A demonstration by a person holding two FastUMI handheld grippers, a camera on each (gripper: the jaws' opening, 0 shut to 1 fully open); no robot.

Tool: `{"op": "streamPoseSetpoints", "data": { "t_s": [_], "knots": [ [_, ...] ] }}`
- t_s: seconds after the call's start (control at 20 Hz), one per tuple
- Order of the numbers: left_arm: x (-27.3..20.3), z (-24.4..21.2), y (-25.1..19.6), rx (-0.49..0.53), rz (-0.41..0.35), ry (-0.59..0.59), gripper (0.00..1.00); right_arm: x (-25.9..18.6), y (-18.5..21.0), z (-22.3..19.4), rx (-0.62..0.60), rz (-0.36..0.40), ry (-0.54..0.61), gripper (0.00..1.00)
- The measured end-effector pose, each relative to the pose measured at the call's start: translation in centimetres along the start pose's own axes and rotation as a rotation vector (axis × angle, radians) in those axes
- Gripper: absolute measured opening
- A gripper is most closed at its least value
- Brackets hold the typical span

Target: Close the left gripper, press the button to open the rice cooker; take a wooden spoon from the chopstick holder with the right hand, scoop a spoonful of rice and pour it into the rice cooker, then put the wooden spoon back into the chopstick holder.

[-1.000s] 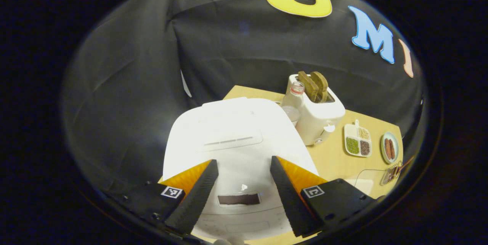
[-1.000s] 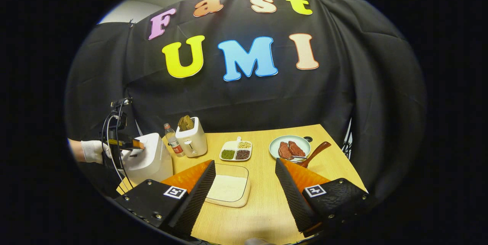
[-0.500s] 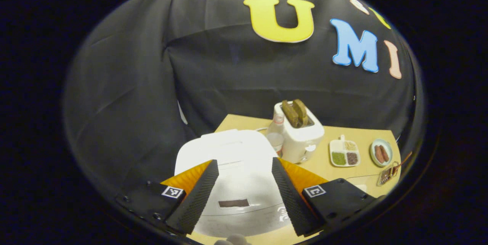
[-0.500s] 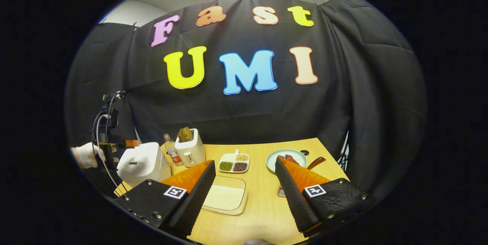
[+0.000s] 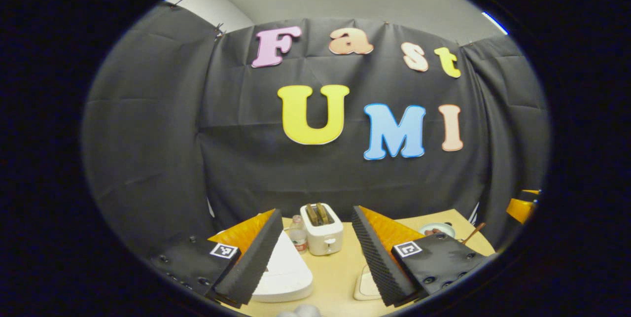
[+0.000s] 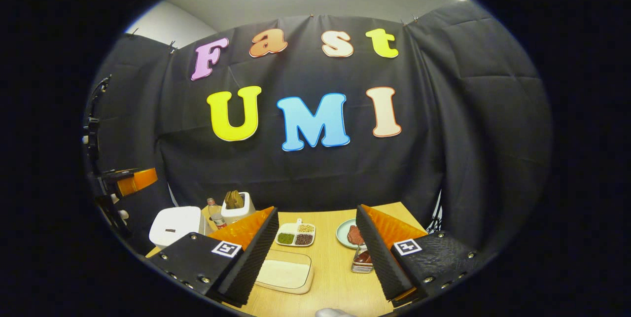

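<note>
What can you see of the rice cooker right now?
The rice cooker is a white, smooth, plastic-looking box with rounded corners, standing upright at the left end of the wooden table. Its lid is down, with a small dark slot on the front face. Right behind it stand a bottle and a white toaster. Nothing touches it; the left claw hangs in the air above it, apart. In the left gripper view its rounded white corner shows between the fingers.

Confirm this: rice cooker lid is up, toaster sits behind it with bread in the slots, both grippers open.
Not quite. The rice cooker has its lid down, flat on the body, as the right gripper view shows. The rest holds: the toaster sits behind it with bread in the slots, and the left gripper and right gripper are open.
</note>
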State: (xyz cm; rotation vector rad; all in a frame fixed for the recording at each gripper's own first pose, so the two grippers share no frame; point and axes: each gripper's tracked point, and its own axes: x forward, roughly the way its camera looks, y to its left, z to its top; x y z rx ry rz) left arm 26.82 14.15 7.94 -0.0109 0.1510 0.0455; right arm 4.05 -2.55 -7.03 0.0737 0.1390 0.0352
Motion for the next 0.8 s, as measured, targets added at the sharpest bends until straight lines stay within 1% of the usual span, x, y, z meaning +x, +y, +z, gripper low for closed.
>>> {"op": "streamPoseSetpoints", "data": {
  "t_s": [0.15, 0.2, 0.25, 0.3, 0.45, 0.8],
  "knots": [
    [-2.3, 0.5, -2.2, -0.017, -0.021, -0.047, 0.99, -0.4, -0.3, 1.2, -0.02, -0.017, -0.037, 0.96],
    [-3.3, 0.5, -2.5, -0.007, -0.018, -0.055, 0.98, -0.7, -0.5, 1.4, -0.026, -0.022, -0.041, 0.94],
    [-4.0, 0.7, -2.7, 0.009, -0.02, -0.064, 0.98, -1.0, -0.4, 1.6, -0.034, -0.023, -0.047, 0.96],
    [-4.7, 1.0, -2.8, 0.021, -0.018, -0.075, 0.98, -1.2, -0.4, 1.9, -0.038, -0.026, -0.058, 0.96],
    [-5.8, 1.8, -3.3, 0.035, -0.024, -0.101, 0.98, -1.8, -0.4, 2.2, -0.032, -0.019, -0.071, 0.96],
    [-6.9, 2.8, -3.4, 0.028, -0.022, -0.119, 0.98, -3.2, -0.9, 3.3, -0.034, -0.026, -0.099, 0.96]
  ]
}}
